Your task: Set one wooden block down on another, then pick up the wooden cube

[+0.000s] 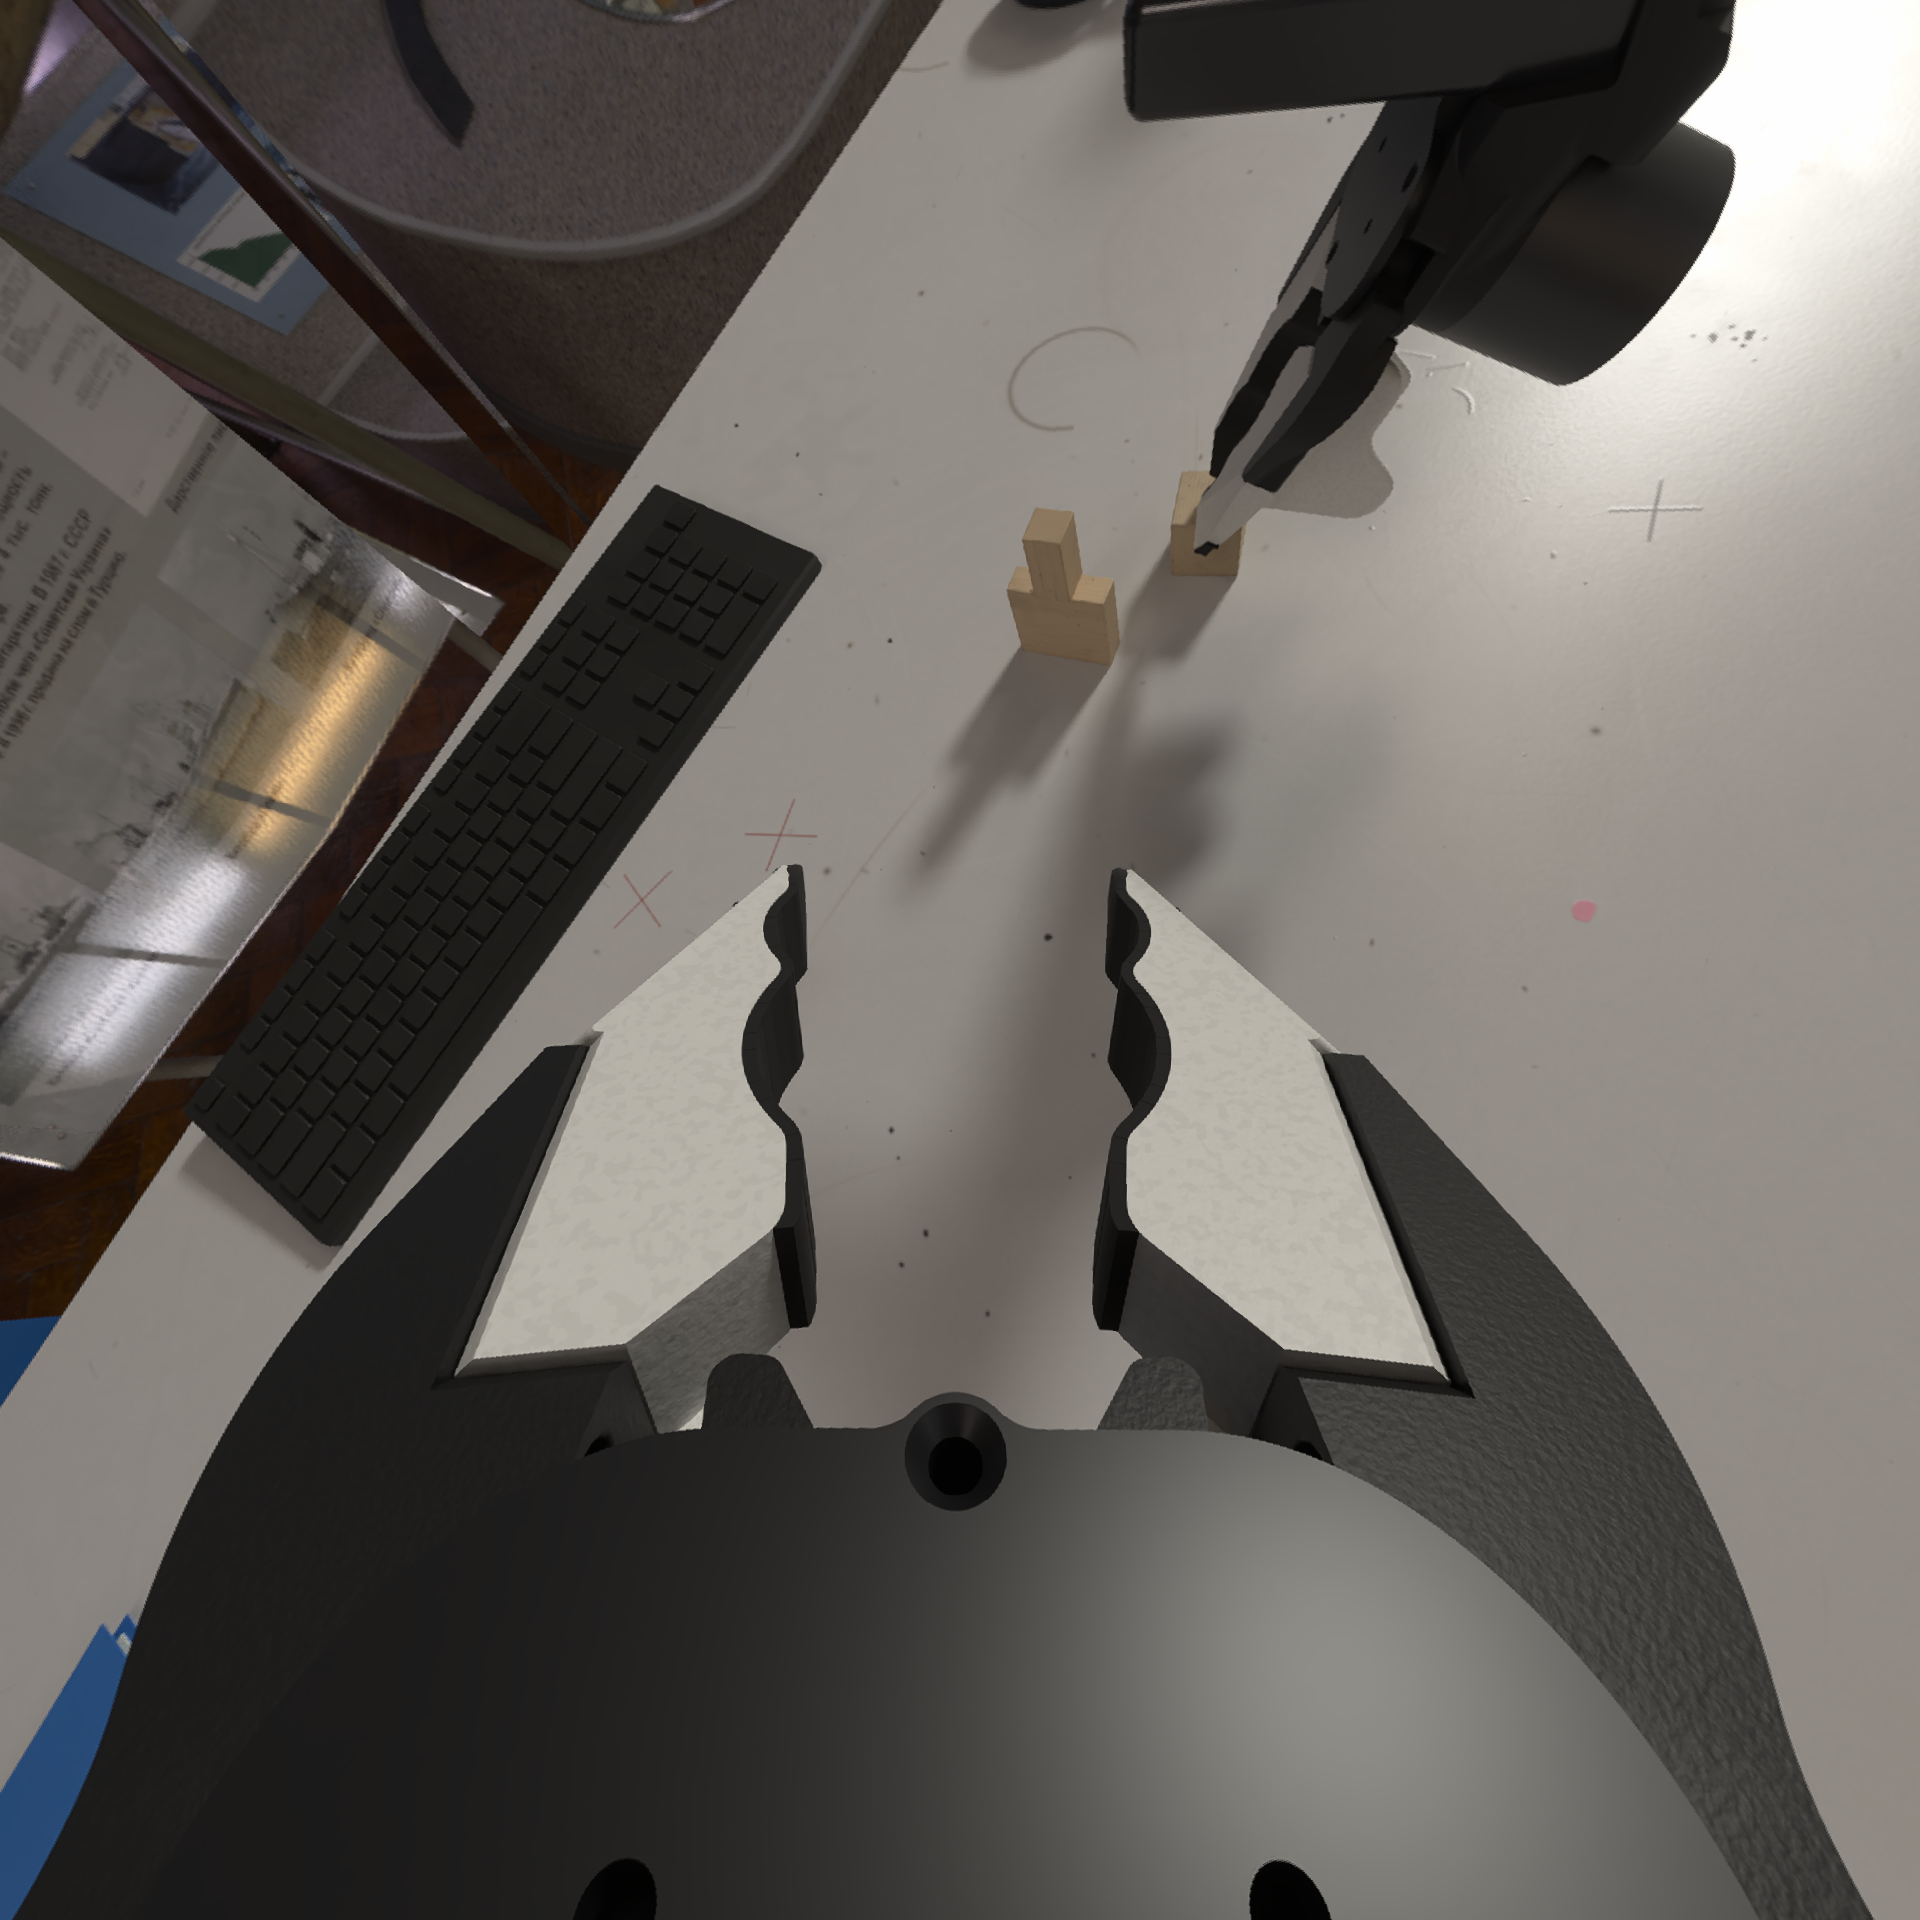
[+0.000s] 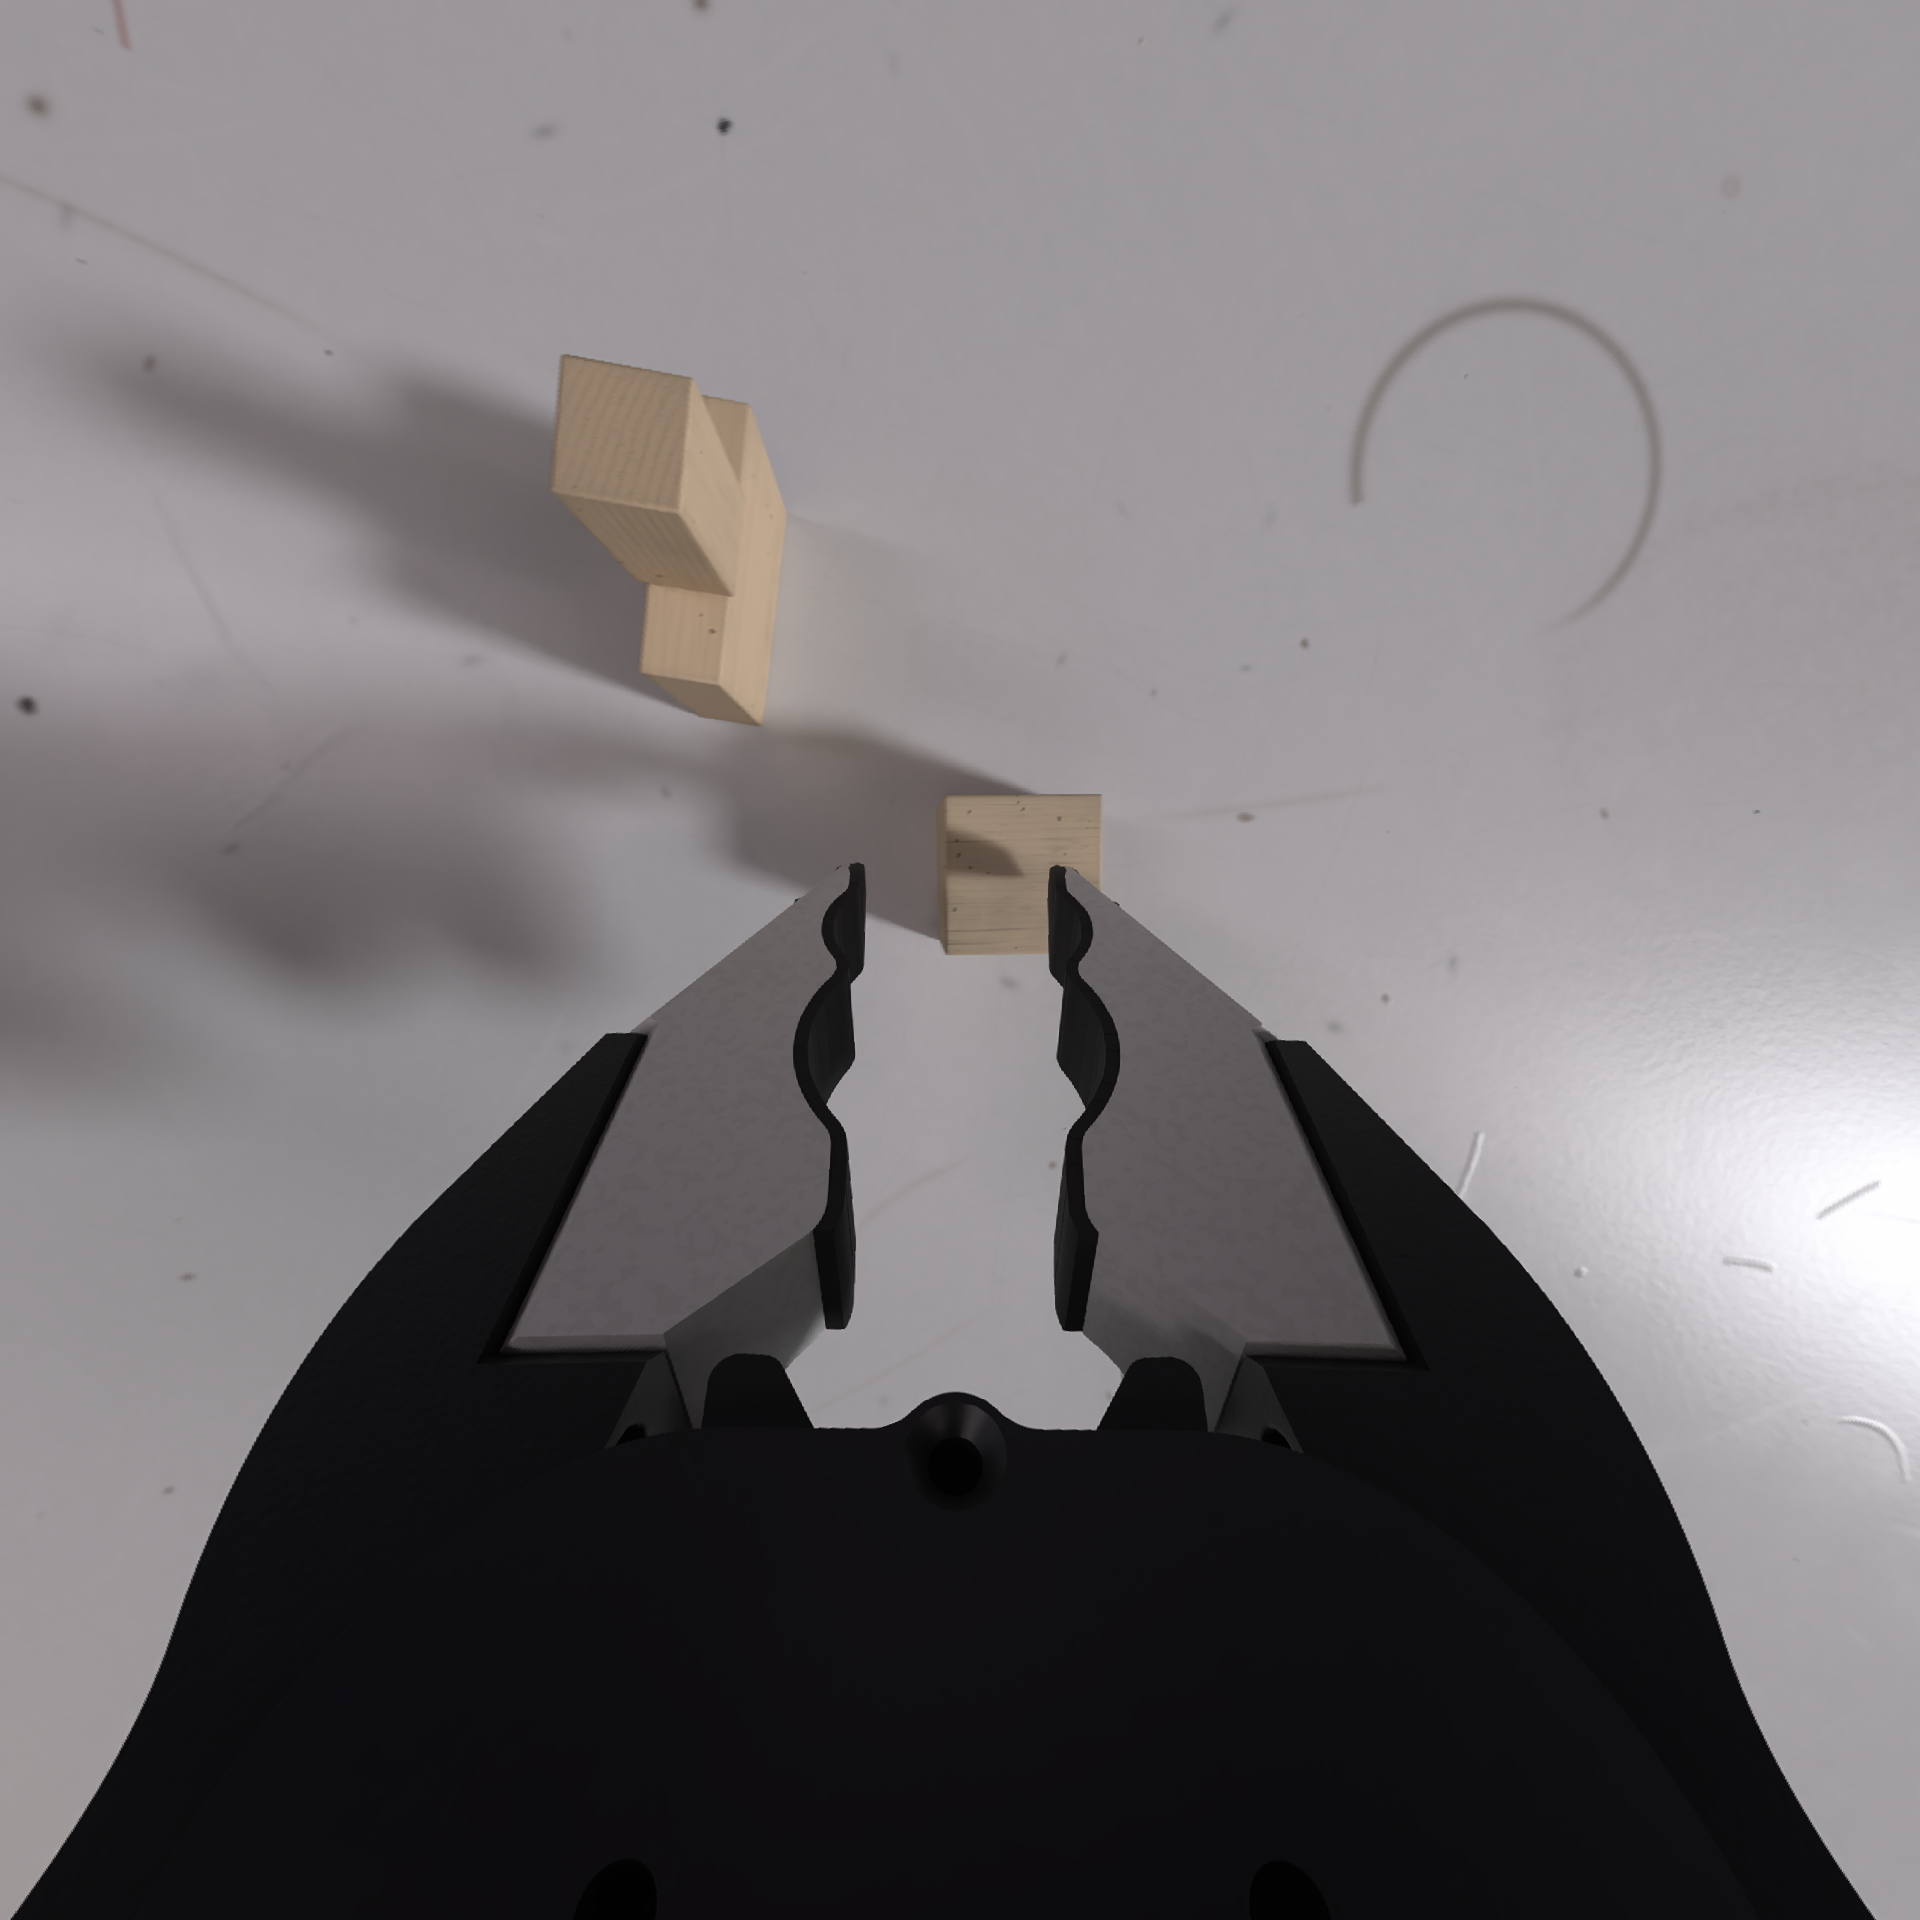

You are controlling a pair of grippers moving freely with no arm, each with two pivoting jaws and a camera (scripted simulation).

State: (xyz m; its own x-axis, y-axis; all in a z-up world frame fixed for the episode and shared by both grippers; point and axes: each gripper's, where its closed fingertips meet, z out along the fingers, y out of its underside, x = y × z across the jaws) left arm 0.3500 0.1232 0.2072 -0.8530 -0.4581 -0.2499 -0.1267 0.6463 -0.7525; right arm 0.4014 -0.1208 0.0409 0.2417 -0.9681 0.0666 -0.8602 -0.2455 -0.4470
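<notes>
Wooden cube (image 2: 1013, 868), pale, speckled, sits beside stacked wooden blocks (image 2: 675, 530).

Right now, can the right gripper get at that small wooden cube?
Probably yes: the right gripper hangs open right over the wooden cube, one jaw overlapping it, and the stacked blocks stand clear to one side.

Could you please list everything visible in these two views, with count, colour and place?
stacked wooden blocks: two, pale wood, one upright on the other, mid-table
wooden cube: one, pale wood, beside the stack, at the right gripper's fingertips
keyboard: one, black, along the table's left edge
table: one, white, speckled, with faint pen marks
papers: several, printed, off the table's left edge
left gripper: open, empty, back from the blocks
right gripper: fingers apart, cube not yet gripped
</notes>
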